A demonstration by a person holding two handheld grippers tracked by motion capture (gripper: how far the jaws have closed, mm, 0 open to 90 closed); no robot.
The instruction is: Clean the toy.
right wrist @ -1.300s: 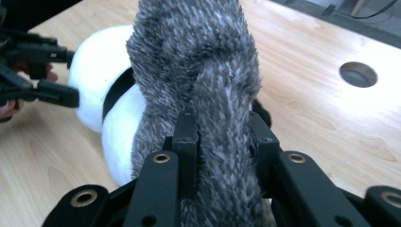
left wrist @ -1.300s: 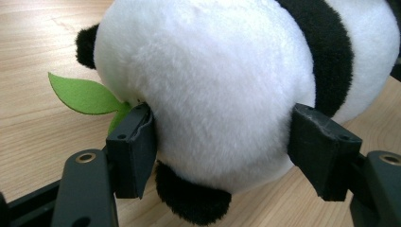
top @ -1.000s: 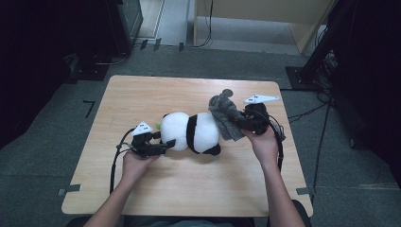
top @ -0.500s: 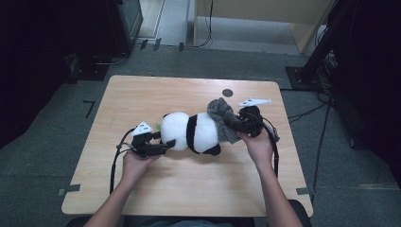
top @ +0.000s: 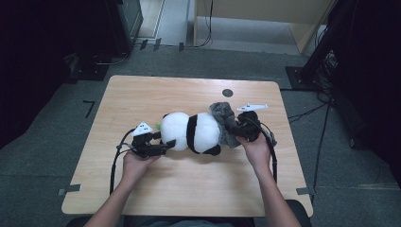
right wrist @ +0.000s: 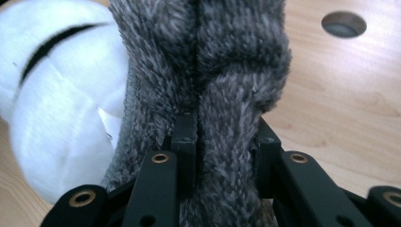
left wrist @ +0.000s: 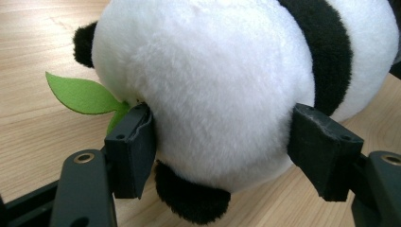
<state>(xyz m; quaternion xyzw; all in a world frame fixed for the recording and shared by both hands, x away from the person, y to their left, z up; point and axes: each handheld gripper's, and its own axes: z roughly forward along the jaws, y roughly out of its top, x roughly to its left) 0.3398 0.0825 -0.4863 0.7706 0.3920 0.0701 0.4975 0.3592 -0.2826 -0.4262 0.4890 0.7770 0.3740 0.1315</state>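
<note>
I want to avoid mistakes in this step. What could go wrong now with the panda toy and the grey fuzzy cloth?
1. The right gripper pinches only a fold of the grey fuzzy cloth; a pull may slip it out.
2. The left gripper squeezes the soft panda toy at its round head, so it might pop free.
3. The green leaf sits beside one left pad and could get caught.
</note>
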